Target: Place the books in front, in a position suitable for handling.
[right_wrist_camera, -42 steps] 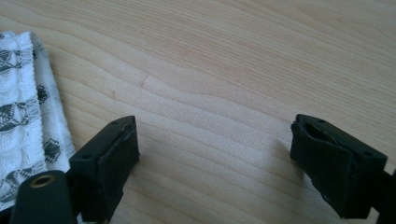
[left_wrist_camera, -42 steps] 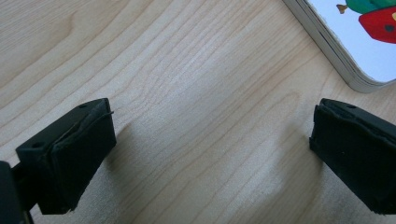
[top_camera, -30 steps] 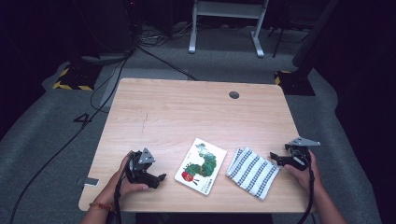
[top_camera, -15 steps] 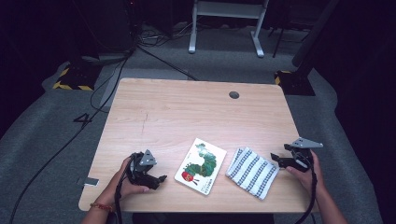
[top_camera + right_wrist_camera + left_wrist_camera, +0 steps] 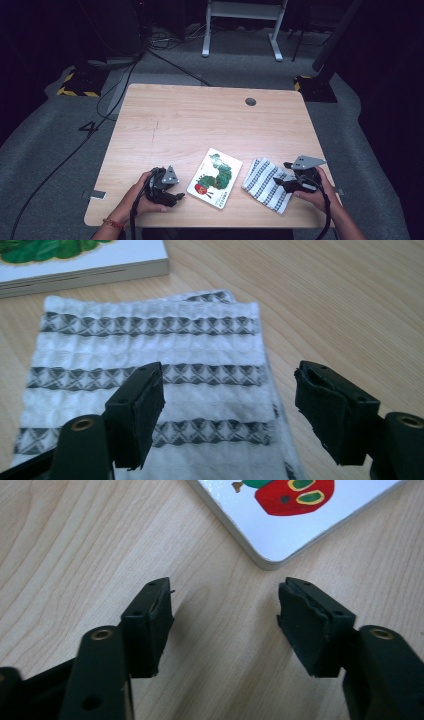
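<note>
A white picture book (image 5: 215, 178) with a green caterpillar on its cover lies flat near the table's front edge. To its right lies a folded white cloth (image 5: 266, 183) with dark stripes. My left gripper (image 5: 178, 196) rests on the wood just left of the book, jaws open and empty. In the left gripper view the book's corner (image 5: 280, 540) sits just beyond the left gripper (image 5: 225, 615). My right gripper (image 5: 280, 182) is open at the cloth's right edge. The right gripper view has the right gripper (image 5: 227, 407) low over the cloth (image 5: 150, 370), the book's edge (image 5: 85, 267) behind.
The wooden table (image 5: 200, 125) has a round cable hole (image 5: 250, 102) at the back right. A grey frame's legs (image 5: 240, 25) and cables (image 5: 115, 75) lie on the carpet behind and left of the table. A small grey tag (image 5: 97, 195) sticks to the table's front left edge.
The right gripper has shifted slightly toward the front edge beside the cloth. The left gripper, book and cloth stay where they were.
</note>
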`<state>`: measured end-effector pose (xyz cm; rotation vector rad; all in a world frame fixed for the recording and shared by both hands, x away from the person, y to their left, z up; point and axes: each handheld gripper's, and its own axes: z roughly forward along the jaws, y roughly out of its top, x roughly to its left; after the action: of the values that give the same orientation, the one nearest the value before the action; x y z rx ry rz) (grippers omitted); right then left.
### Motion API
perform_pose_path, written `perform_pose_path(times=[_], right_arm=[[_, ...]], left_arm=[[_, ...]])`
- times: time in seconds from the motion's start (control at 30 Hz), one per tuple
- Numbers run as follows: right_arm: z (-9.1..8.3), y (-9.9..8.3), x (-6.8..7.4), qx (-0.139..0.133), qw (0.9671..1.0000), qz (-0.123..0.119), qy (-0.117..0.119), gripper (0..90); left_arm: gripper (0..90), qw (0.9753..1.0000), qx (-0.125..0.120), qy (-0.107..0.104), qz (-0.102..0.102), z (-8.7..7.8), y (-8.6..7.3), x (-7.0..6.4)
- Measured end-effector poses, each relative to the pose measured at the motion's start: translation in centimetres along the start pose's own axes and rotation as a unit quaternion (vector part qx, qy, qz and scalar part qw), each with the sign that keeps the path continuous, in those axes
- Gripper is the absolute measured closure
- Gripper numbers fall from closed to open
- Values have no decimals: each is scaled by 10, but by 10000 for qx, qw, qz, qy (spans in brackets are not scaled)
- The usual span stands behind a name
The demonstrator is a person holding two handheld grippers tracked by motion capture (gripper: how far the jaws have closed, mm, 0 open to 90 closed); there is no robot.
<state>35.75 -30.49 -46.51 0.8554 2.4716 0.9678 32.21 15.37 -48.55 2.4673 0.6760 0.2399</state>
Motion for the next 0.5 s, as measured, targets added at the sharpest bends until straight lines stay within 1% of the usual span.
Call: perform_pose_path(times=[0.03, 0.07, 0.1, 0.17, 0.2, 0.23, 0.3, 0.4, 0.47, 0.5], right_arm=[[0, 1, 1, 24, 10000, -34, 17, 286], [0, 1, 1, 24, 10000, -34, 17, 286], [1, 2, 3, 35, 10000, -61, 43, 286], [1, 3, 6, 72, 9998, -151, 59, 289], [1, 3, 6, 72, 9998, -151, 59, 289], [2, 3, 6, 89, 9998, -165, 64, 289], [3, 2, 6, 137, 9997, -186, 47, 288], [2, 2, 6, 212, 9994, -273, 17, 289], [1, 2, 6, 242, 9993, -301, 14, 289], [1, 2, 6, 256, 9992, -310, 6, 289]], left_arm=[[413, 9999, 114, 30, 49, 0, 4, -3], [438, 9999, 114, 30, 49, 0, 4, -3], [438, 9996, 272, 53, 88, -1, 7, -4], [499, 9980, 595, 103, 190, -1, 16, -9], [508, 9980, 595, 103, 190, -1, 16, -9], [508, 9971, 726, 128, 180, -1, 20, -10], [527, 9962, 850, 49, 176, 1, 26, -10], [568, 9939, 1076, -65, 226, 4, 34, -9], [574, 9936, 1109, -84, 215, 4, 36, -9], [591, 9931, 1137, -184, 204, 5, 37, -8]])
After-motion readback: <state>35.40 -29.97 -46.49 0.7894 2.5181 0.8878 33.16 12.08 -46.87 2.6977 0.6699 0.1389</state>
